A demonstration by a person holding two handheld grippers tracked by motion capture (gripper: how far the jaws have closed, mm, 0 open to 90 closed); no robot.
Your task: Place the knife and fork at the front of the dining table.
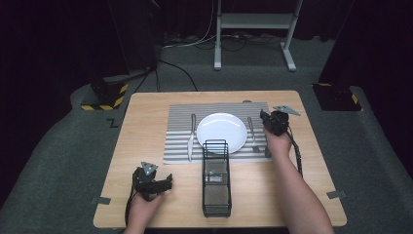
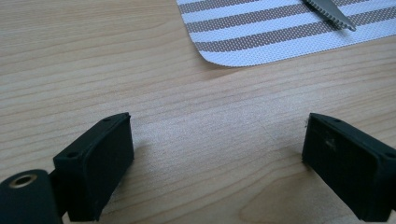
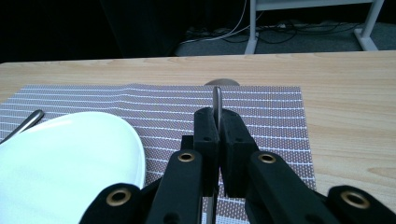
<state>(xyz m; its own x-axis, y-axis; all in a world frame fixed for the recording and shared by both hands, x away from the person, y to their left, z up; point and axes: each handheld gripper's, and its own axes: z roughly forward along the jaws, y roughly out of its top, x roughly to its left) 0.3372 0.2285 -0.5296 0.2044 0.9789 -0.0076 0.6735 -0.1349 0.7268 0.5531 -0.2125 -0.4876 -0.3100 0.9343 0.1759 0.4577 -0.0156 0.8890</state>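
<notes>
Wide wooden table (image 1: 146,146), and on its far half lies the striped placemat (image 1: 180,122), grey and white bands running left to right. Centre of the mat, the white plate (image 1: 221,131), round and bare. Just near of the plate stands the black wire basket (image 1: 216,187), long and narrow, its far end touching or overlapping the plate's near rim, with something small and pale lying inside it, too small to make out.

Over to the right gripper (image 3: 218,122) now, out at the right edge of the mat beyond the plate: its jaws are clamped tight on a slim metal utensil (image 3: 216,100), the handle standing up thin between the pads, its far end reaching to the mat's far edge. What kind of utensil it is, I can't tell from here. A fork (image 1: 253,134) lies on the mat between plate and hand, tines toward the near side.

Left of the plate, the knife (image 1: 191,139) rests along the mat, blade pointing near.

And the left gripper (image 2: 217,149), down at the near left of the table, well apart from the mat: jaws spread wide, nothing between them, bare wood beneath.
</notes>
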